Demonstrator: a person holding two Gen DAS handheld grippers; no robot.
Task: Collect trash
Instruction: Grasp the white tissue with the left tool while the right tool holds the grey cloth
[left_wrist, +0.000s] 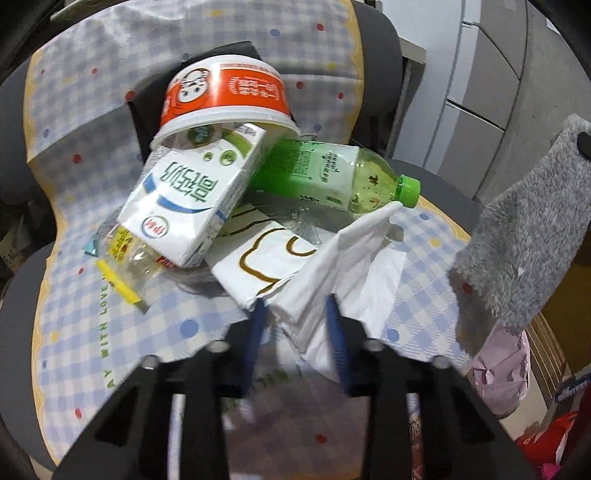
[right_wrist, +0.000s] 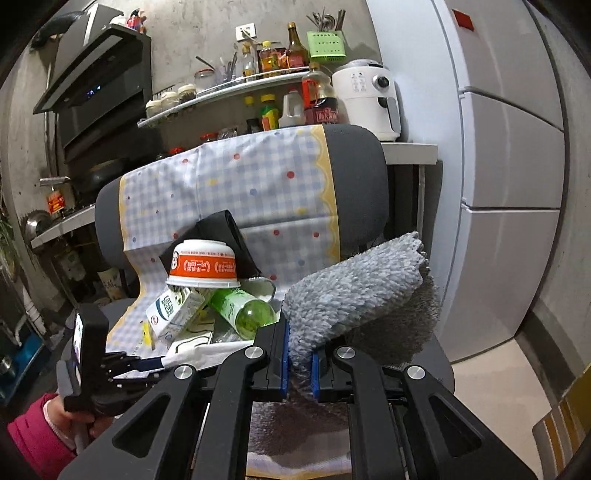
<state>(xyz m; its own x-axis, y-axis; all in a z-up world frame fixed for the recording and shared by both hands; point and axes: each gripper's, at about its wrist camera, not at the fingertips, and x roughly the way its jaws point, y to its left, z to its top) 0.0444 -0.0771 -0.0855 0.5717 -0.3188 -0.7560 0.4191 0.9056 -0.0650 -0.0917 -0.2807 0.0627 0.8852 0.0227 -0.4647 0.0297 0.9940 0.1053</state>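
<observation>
A trash pile lies on a chair's checked cushion (left_wrist: 74, 206): an upturned orange noodle bowl (left_wrist: 225, 98), a white milk carton (left_wrist: 192, 199), a green-capped bottle (left_wrist: 332, 177), a clear wrapper (left_wrist: 125, 254) and a white bread bag (left_wrist: 258, 262). My left gripper (left_wrist: 295, 314) is shut on a crumpled white tissue (left_wrist: 343, 266) at the pile's near edge. My right gripper (right_wrist: 299, 354) is shut on a grey fluffy cloth (right_wrist: 362, 291), held up right of the pile. The bowl (right_wrist: 203, 264), carton (right_wrist: 173, 306) and bottle (right_wrist: 247, 312) also show in the right wrist view.
The grey chair back (right_wrist: 354, 177) stands behind the pile. A kitchen shelf with bottles (right_wrist: 258, 81), a range hood (right_wrist: 96, 88) and a white fridge (right_wrist: 509, 184) lie beyond. A pink bag (left_wrist: 502, 369) sits low at the right.
</observation>
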